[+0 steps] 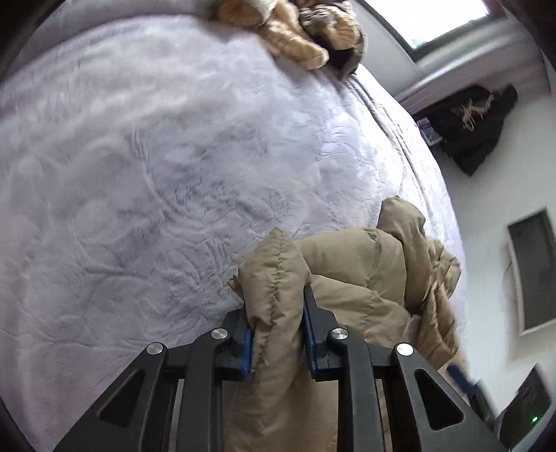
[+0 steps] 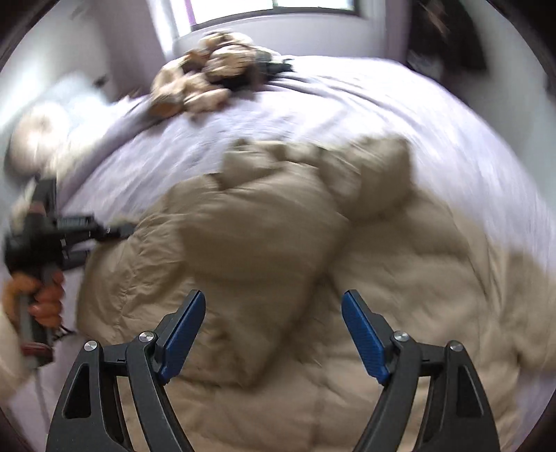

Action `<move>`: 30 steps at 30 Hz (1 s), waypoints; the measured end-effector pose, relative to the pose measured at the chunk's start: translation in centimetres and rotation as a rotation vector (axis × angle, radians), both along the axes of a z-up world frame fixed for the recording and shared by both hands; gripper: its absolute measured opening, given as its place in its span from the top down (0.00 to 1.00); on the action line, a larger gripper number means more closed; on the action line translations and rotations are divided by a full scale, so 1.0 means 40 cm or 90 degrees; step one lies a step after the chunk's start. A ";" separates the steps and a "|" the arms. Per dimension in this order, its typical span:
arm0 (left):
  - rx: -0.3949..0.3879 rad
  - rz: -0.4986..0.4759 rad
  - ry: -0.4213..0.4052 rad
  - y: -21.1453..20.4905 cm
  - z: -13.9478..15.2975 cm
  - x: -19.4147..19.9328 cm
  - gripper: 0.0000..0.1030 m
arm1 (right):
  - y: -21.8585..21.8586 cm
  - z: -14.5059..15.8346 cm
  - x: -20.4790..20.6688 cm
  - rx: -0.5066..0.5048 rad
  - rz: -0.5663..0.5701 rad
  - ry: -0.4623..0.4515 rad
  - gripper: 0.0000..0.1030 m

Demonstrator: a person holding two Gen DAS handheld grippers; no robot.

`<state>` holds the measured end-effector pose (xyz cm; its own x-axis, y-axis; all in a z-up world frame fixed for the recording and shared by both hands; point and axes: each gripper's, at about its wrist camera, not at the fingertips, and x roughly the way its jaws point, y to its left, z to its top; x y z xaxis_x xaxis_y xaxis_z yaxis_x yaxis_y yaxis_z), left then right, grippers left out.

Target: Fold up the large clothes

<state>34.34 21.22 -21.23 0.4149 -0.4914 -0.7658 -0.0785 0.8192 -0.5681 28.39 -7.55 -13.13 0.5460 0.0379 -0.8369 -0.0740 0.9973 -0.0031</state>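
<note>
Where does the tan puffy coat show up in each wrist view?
Left wrist: tan puffy coat at lower centre-right, a fold clamped in the left gripper.
Right wrist: the coat fills the centre and bottom, beneath the open right gripper.
Shared landmark: the plush toy pile at the bed's far edge.

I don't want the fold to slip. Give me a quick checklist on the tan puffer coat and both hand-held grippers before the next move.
1. Left hand-held gripper clamped on a fold of the tan puffer coat: ok.
2. Right hand-held gripper gripping: not ok, jaws wide open above the coat.
3. Coat lying flat: not ok, bunched.
4. Free lavender bedspread beside the coat: ok.
5. Plush toys away from the coat: ok.
6. Right view sharp: not ok, blurred.
</note>
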 end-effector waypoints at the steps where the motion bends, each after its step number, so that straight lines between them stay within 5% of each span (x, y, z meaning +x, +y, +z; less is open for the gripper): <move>1: 0.015 -0.007 -0.007 -0.001 0.008 -0.004 0.76 | 0.037 -0.007 0.007 -0.035 0.013 -0.005 0.19; 4: 0.039 -0.015 -0.013 0.000 0.009 -0.007 0.76 | 0.128 -0.050 0.045 -0.183 0.034 -0.018 0.22; 5: 0.041 -0.014 -0.013 0.002 0.006 -0.008 0.76 | 0.145 -0.065 0.061 -0.245 0.027 -0.027 0.50; 6: 0.041 -0.014 -0.014 0.004 0.005 -0.008 0.76 | 0.135 -0.069 0.067 -0.252 0.017 -0.034 0.96; 9: 0.048 -0.018 -0.021 0.004 -0.003 -0.011 0.76 | 0.008 -0.046 0.049 -0.166 -0.093 -0.033 0.95; 12: 0.052 -0.017 -0.018 -0.007 -0.017 -0.004 0.76 | -0.150 -0.071 0.026 -0.055 -0.203 0.029 0.95; 14: 0.083 0.002 -0.013 -0.009 -0.011 -0.001 0.65 | -0.233 -0.117 0.014 0.066 -0.252 0.094 0.94; 16: 0.135 0.029 -0.018 0.004 0.012 -0.003 0.39 | -0.272 -0.136 0.007 0.142 -0.267 0.112 0.93; 20: 0.177 0.044 -0.057 0.055 0.085 -0.029 0.39 | -0.321 -0.128 0.005 0.232 -0.286 0.122 0.42; 21: 0.186 0.041 -0.066 0.062 0.100 -0.039 0.39 | -0.337 -0.110 -0.004 0.228 -0.303 0.110 0.40; 24: 0.203 0.010 -0.091 0.060 0.137 -0.073 0.39 | -0.372 -0.065 -0.039 0.181 -0.352 0.075 0.46; 25: 0.206 -0.008 -0.096 0.047 0.141 -0.086 0.39 | -0.384 -0.048 -0.046 0.179 -0.361 0.058 0.56; 26: 0.206 -0.023 -0.097 0.032 0.139 -0.093 0.39 | -0.396 -0.030 -0.062 0.181 -0.357 0.048 0.78; 27: 0.205 -0.034 -0.098 0.017 0.135 -0.099 0.39 | -0.391 -0.019 -0.055 0.180 -0.343 0.042 0.84; 30: 0.212 -0.052 -0.093 -0.041 0.107 -0.103 0.39 | -0.349 -0.008 -0.004 0.176 -0.250 0.031 0.85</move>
